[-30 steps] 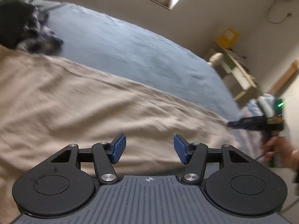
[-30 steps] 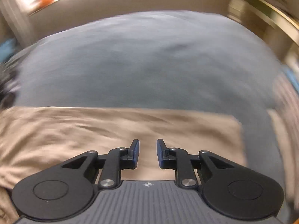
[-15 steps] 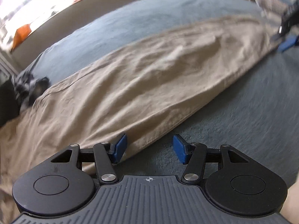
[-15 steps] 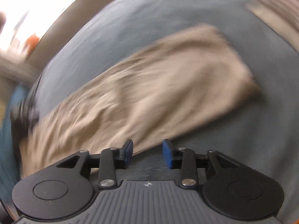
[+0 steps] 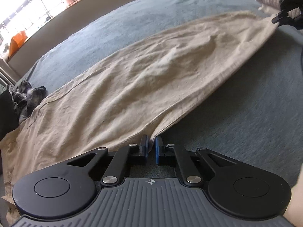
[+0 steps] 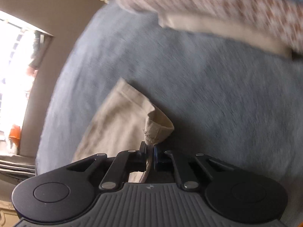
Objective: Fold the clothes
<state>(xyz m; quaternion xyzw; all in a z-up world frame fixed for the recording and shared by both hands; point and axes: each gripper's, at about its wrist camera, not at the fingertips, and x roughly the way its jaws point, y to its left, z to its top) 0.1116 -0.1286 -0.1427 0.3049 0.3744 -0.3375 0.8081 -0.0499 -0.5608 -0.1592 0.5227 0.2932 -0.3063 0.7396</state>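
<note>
A long beige pair of trousers (image 5: 144,79) lies stretched across the grey-blue bed (image 5: 246,113). My left gripper (image 5: 151,144) is shut on the near edge of the cloth, which rises in a small fold between the blue pads. In the right wrist view my right gripper (image 6: 150,151) is shut on the hemmed corner of the beige trousers (image 6: 117,121), and that corner stands up above the pads. The right gripper (image 5: 289,9) also shows in the left wrist view at the top right, at the far end of the cloth.
A dark plaid garment (image 5: 24,96) lies bunched at the left of the bed. A patterned folded blanket (image 6: 227,13) lies at the bed's far side. A bright window sill with an orange bag (image 5: 18,40) runs behind the bed.
Both grippers were open over the beige cloth; each has since closed on an edge of it. The right gripper has swung to the far end of the cloth.
</note>
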